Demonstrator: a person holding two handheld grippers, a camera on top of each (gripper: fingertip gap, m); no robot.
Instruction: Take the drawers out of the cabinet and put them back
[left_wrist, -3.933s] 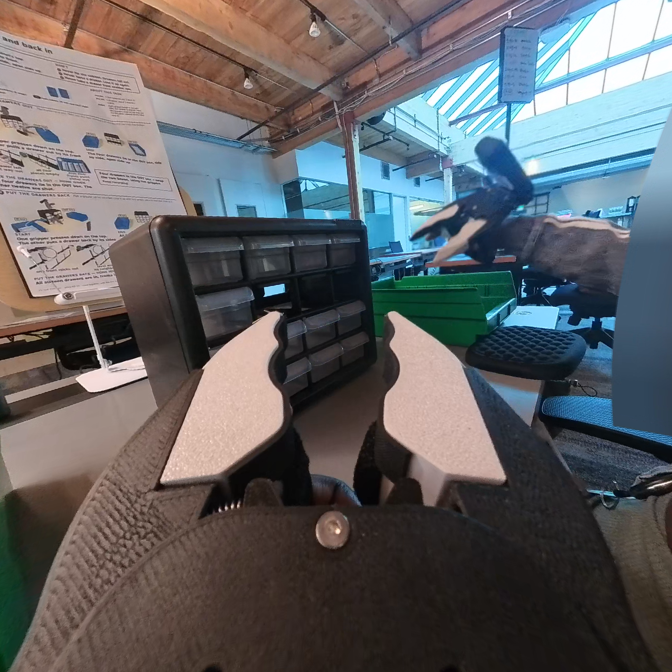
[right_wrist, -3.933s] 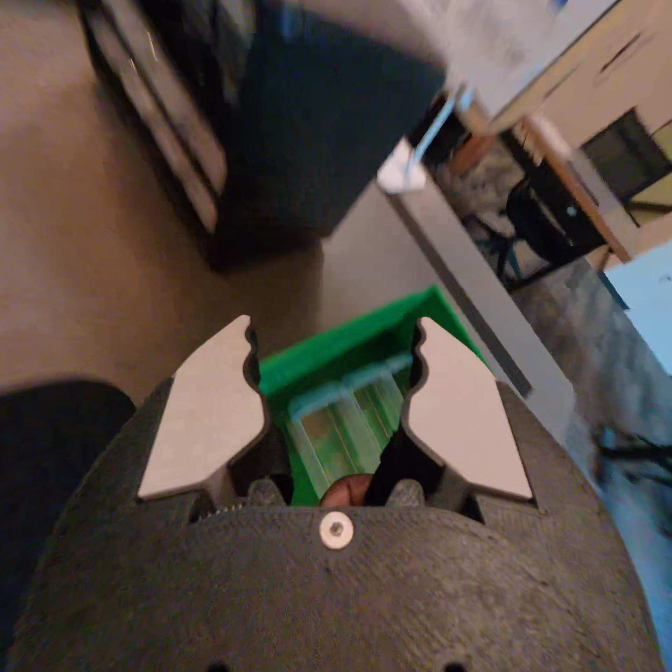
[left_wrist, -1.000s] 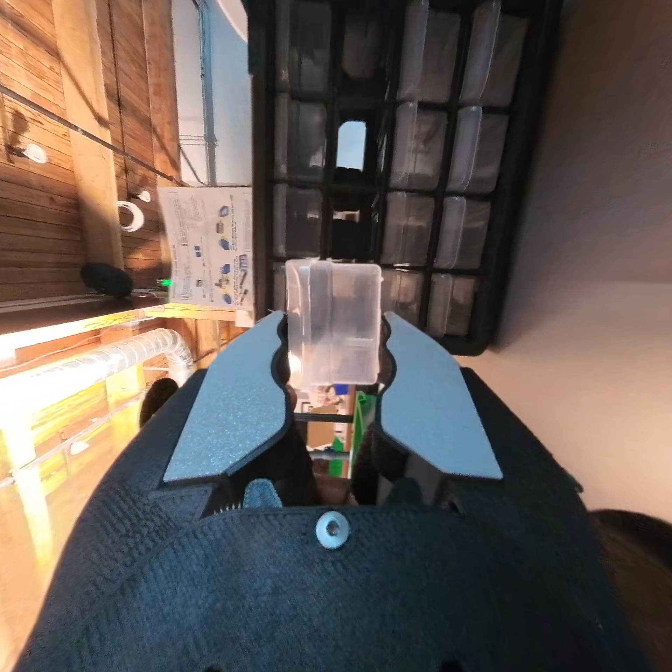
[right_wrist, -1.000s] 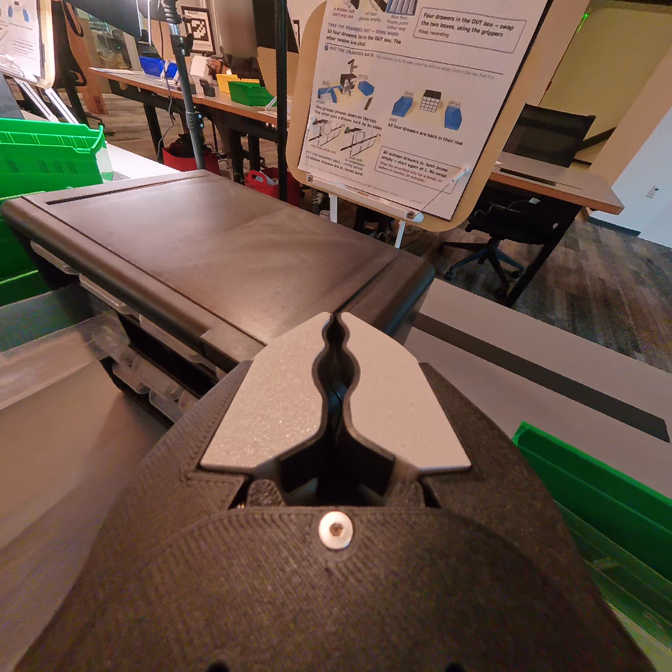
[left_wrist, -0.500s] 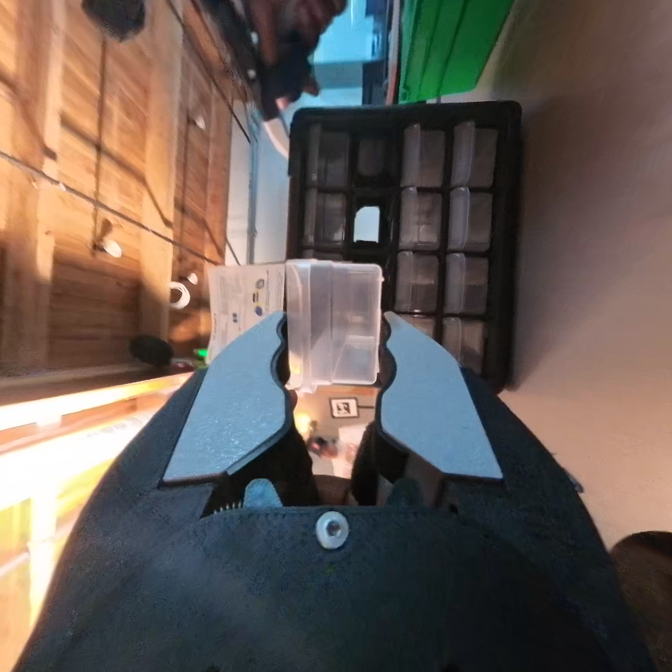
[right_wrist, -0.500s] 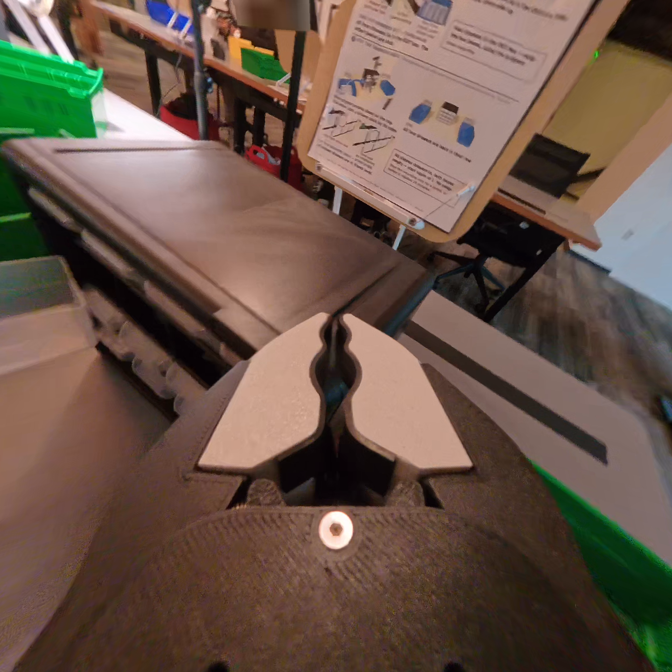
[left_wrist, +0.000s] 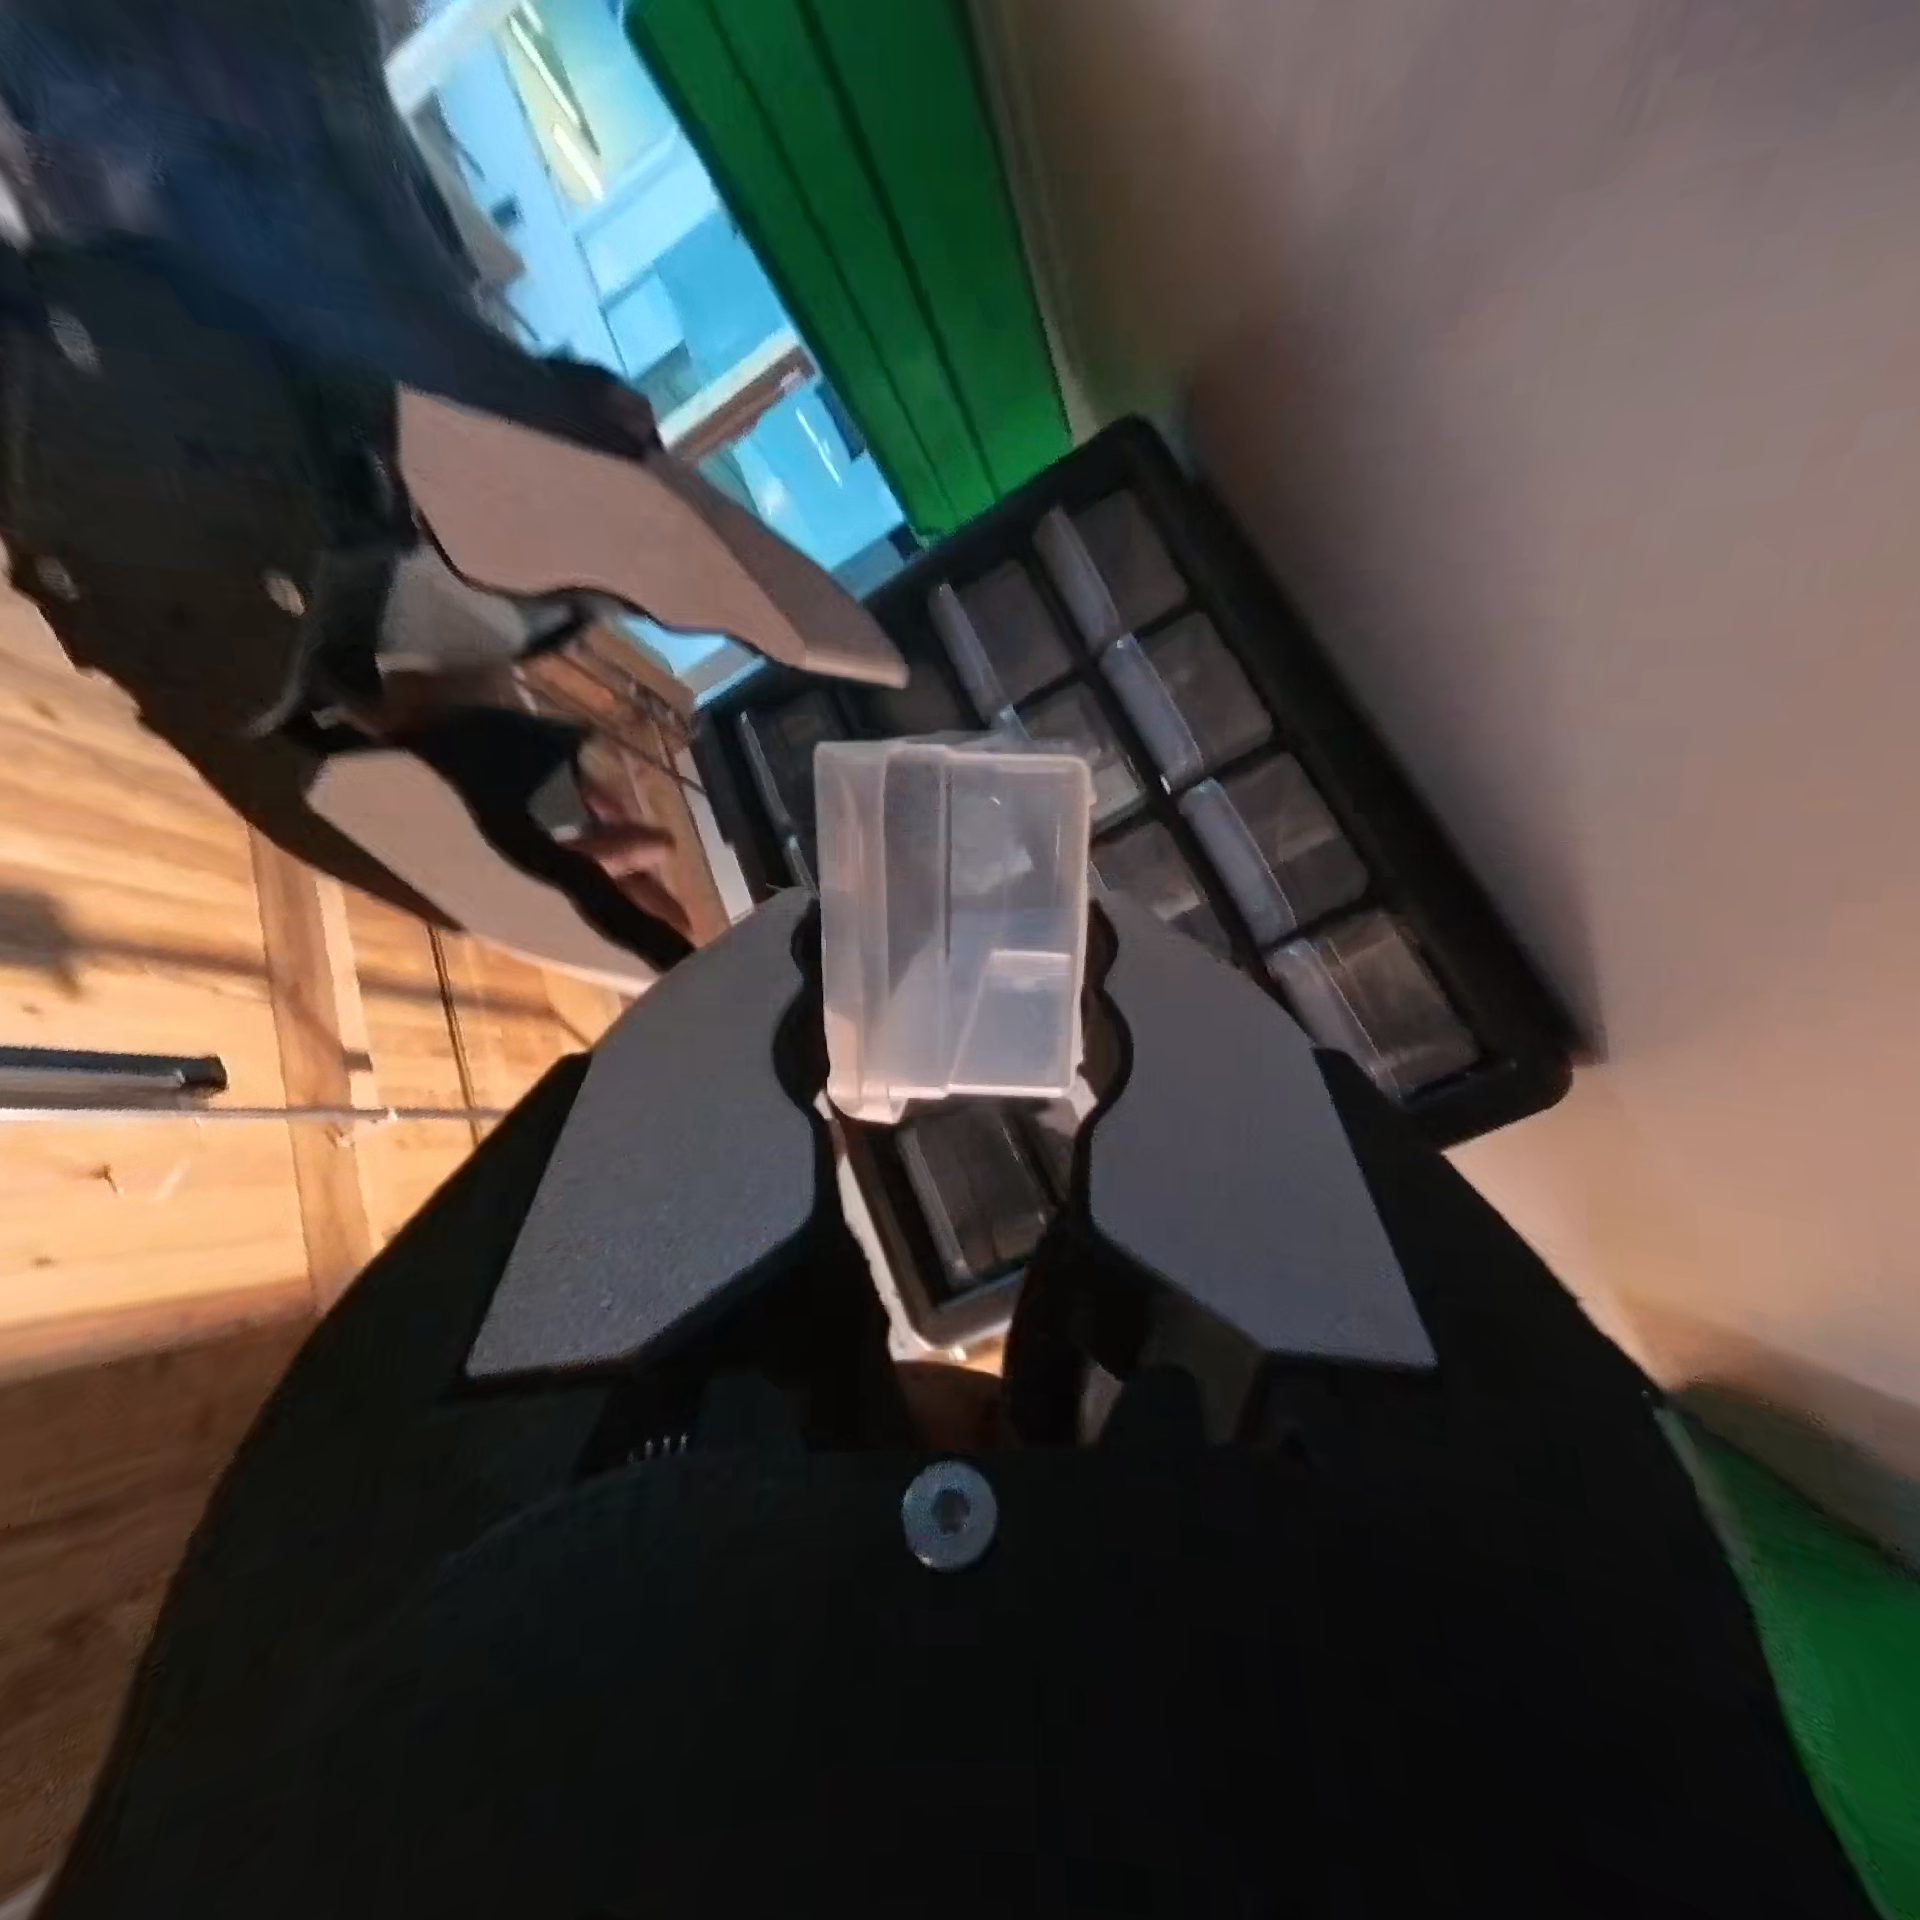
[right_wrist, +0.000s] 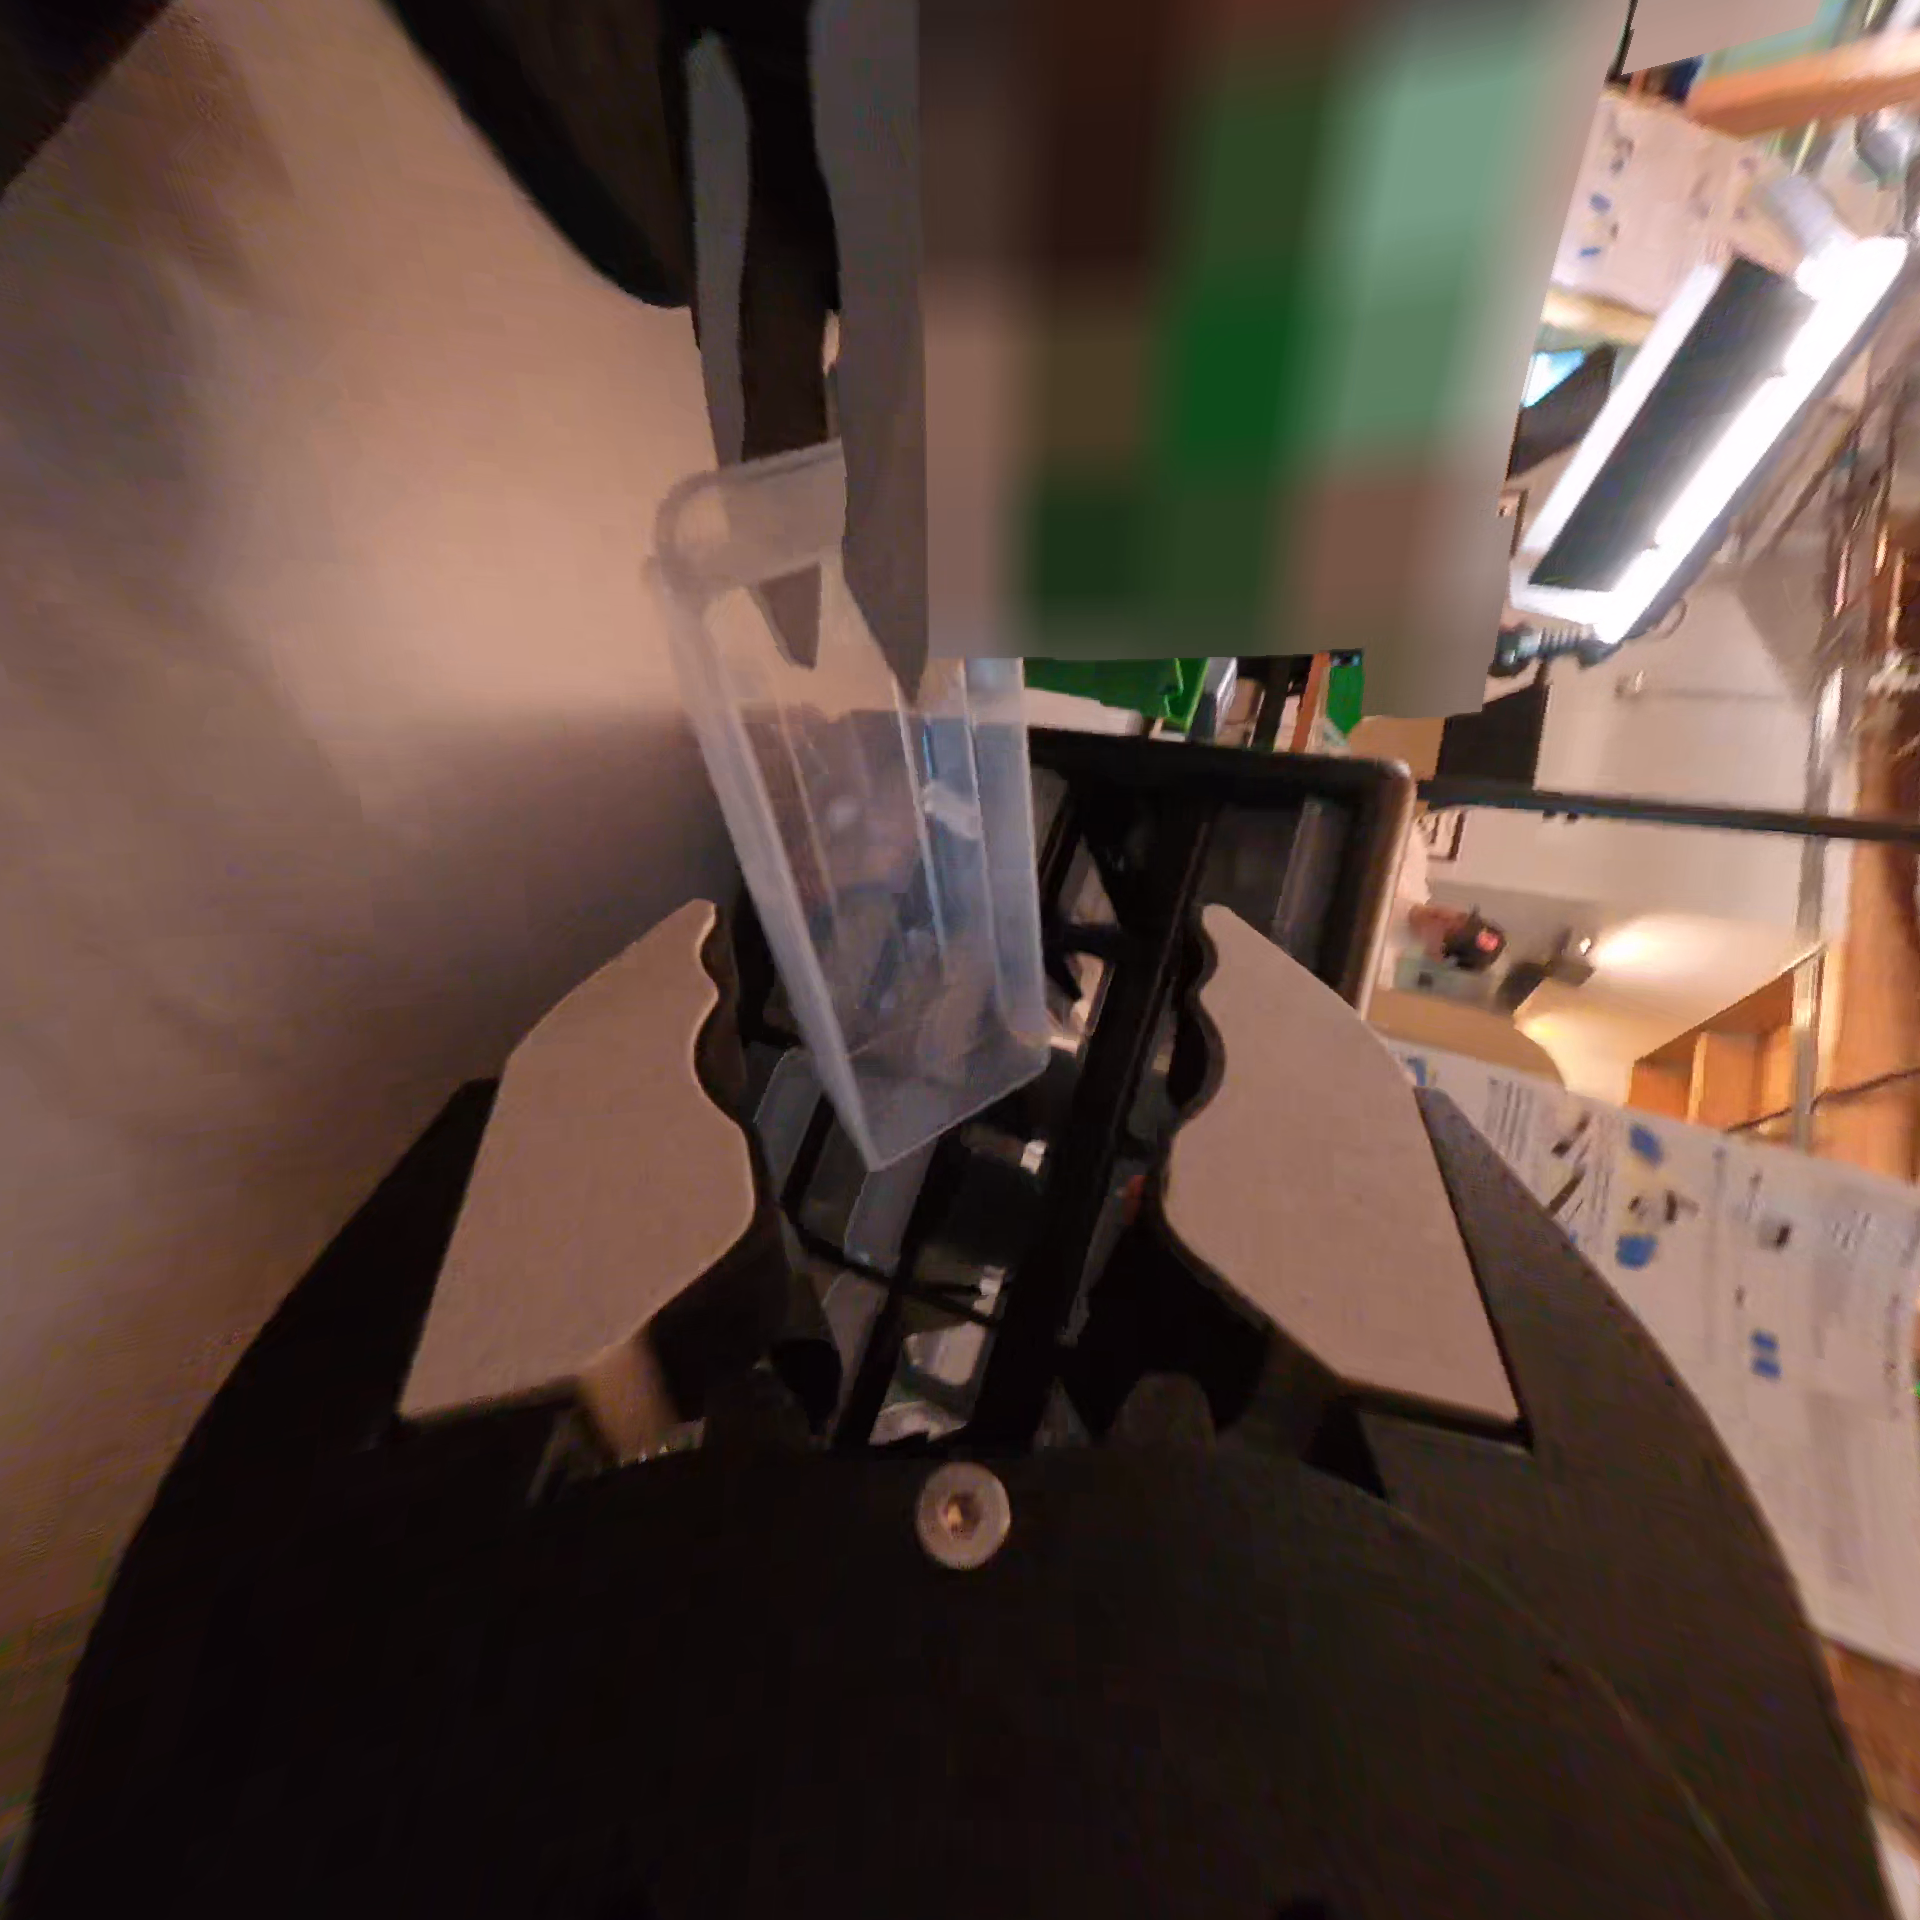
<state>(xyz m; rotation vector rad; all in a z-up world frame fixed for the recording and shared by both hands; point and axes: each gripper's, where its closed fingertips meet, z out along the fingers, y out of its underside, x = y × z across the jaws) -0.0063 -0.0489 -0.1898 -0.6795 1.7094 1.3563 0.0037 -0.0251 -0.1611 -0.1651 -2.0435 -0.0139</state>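
My left gripper is shut on a clear plastic drawer, gripping it by its sides in the air in front of the black cabinet. The cabinet holds several clear drawers and has some empty slots. My right gripper is open and empty, its jaws wide apart. The held drawer hangs just ahead of its fingers, with the left gripper's fingers clamped on its top end. In the left wrist view the right gripper shows at the upper left, open, close to the drawer.
A green bin stands beyond the cabinet and another green bin's edge is near my left gripper. The beige table carries the cabinet. An instruction poster stands behind the cabinet. A blurred patch covers the upper right wrist view.
My right gripper has opened from shut, left the cabinet top and swung round to face the held drawer. My left gripper still holds the drawer and has tilted.
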